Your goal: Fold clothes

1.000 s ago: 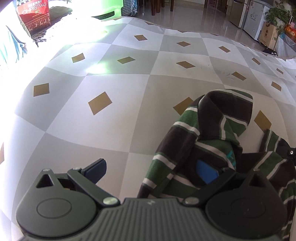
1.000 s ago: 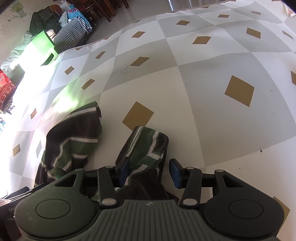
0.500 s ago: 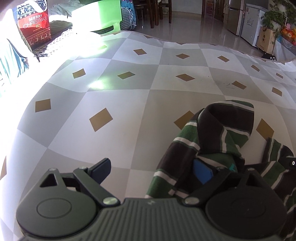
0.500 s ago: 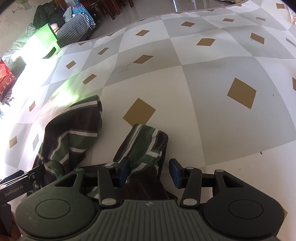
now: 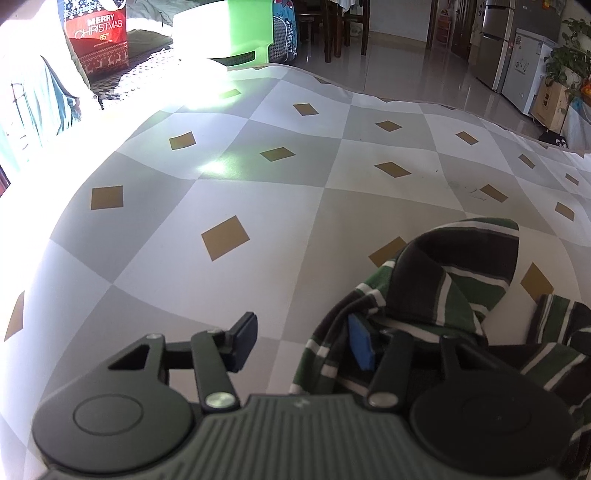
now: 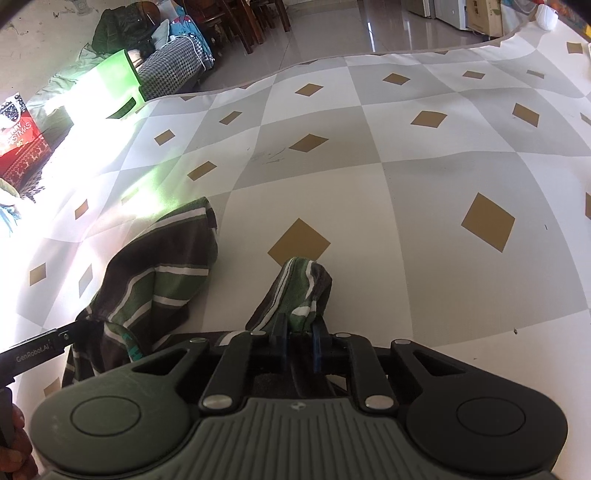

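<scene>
A green, dark brown and white striped garment (image 5: 458, 280) lies crumpled on the checked tablecloth (image 5: 258, 184), low and right in the left wrist view. My left gripper (image 5: 301, 341) is open, and a fold of the garment drapes over its right blue pad (image 5: 361, 347). The left finger (image 5: 243, 332) stands free over bare cloth. In the right wrist view the garment (image 6: 162, 273) forms two humps. My right gripper (image 6: 299, 332) is shut on the right hump (image 6: 306, 284), pinching its striped edge between the blue pads.
A green box (image 5: 236, 33) and a red Christmas bag (image 5: 98, 35) stand beyond the table's far left edge. Chairs (image 5: 332, 26) and a fridge (image 5: 517, 55) are further back. The left tool's finger (image 6: 37, 352) and a hand (image 6: 18, 443) show at the right wrist view's lower left.
My right gripper has closed from open onto the garment's right hump. Both views have tilted up a little, showing more of the room. The left gripper stays open with cloth on its right finger.
</scene>
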The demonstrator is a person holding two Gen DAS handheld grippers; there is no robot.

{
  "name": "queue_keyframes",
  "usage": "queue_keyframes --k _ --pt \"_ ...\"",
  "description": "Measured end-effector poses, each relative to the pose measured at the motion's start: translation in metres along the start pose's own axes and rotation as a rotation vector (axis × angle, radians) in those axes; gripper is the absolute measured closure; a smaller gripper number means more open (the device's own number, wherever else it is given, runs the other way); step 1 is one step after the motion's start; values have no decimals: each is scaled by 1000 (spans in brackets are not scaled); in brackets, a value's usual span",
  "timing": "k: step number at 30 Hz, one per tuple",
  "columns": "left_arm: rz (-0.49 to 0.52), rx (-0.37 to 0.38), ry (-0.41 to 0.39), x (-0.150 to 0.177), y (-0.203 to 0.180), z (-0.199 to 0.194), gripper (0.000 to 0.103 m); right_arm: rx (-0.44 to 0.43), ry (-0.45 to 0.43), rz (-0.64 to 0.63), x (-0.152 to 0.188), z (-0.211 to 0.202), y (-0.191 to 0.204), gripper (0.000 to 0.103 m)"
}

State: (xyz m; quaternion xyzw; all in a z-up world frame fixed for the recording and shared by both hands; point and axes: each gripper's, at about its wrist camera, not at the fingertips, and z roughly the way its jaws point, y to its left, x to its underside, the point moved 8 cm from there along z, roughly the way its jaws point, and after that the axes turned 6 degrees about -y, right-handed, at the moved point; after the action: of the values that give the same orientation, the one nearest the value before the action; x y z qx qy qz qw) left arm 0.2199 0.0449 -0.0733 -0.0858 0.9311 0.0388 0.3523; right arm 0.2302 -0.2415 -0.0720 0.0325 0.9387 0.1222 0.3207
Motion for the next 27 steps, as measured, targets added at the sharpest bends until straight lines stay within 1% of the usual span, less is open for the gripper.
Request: queue_keyframes --k 3,7,11,12,15,16,17,18,19,20,21,24,27 --pt "-34 -27 6 1 14 -4 52 -5 -11 -10 0 -9 2 92" --pt "-48 -78 15 6 36 -7 52 -12 -26 -24 0 -22 4 92" --pt "-75 -119 56 17 61 -6 53 -19 -41 -38 -1 -34 6 92" --pt "-85 -122 64 20 66 -6 53 -19 -43 -40 0 -37 6 92" --pt "-84 -84 74 26 68 -8 51 -11 -13 -18 7 -38 0 90" --pt "-69 -73 69 26 65 -11 49 -15 -7 -12 8 -39 -2 90" --pt "-54 -62 61 26 62 -13 45 -12 -9 -9 8 -40 -4 88" --pt "-34 -47 48 24 56 -16 40 -9 -10 -5 9 -42 -5 86" --pt "-14 -32 34 22 48 -19 37 -8 -13 -1 9 -43 -7 81" --pt "2 -19 20 20 41 -22 29 -12 -17 7 8 -45 -8 78" --pt "17 -7 7 17 33 -25 23 -16 -22 15 7 -47 -9 76" --pt "76 21 -32 10 11 -32 15 -41 -40 41 1 -51 -11 73" --pt "119 32 -25 6 -5 -35 14 -91 -80 49 -8 -58 -6 71"
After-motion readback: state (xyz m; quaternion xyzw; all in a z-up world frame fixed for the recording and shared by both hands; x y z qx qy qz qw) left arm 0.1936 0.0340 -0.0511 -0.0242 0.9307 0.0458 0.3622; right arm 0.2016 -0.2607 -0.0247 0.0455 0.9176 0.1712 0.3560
